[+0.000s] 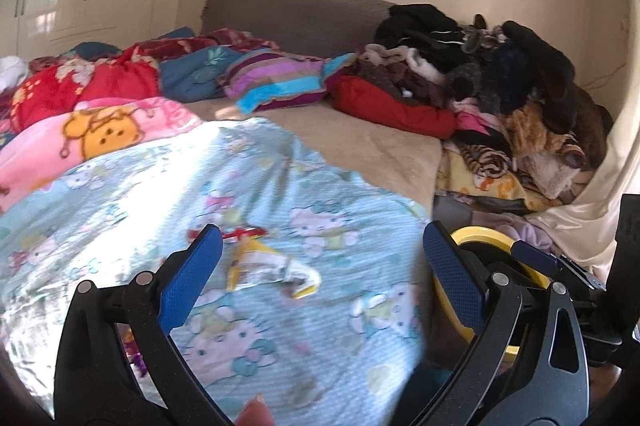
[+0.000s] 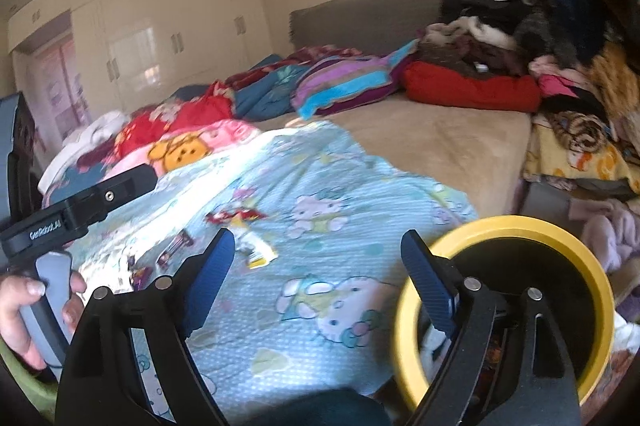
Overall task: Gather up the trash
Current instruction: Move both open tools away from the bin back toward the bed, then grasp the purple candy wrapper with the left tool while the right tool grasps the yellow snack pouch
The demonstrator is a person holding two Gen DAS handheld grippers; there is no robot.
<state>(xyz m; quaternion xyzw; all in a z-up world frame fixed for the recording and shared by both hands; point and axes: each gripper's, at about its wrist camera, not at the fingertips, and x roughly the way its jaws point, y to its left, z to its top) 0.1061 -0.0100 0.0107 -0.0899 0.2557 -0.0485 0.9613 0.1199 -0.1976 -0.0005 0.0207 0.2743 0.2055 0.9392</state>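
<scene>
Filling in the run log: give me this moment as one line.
left claw: open, empty | right claw: open, empty | yellow wrapper: on blue blanket | yellow-rimmed bin: beside bed

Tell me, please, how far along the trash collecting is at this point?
Done: some trash seems to lie in the yellow bin, though that is unclear. In hand: nothing; the left tool and right tool are both open and empty over the blanket. Left: the yellow wrapper, the red wrapper and small purple wrappers.
</scene>
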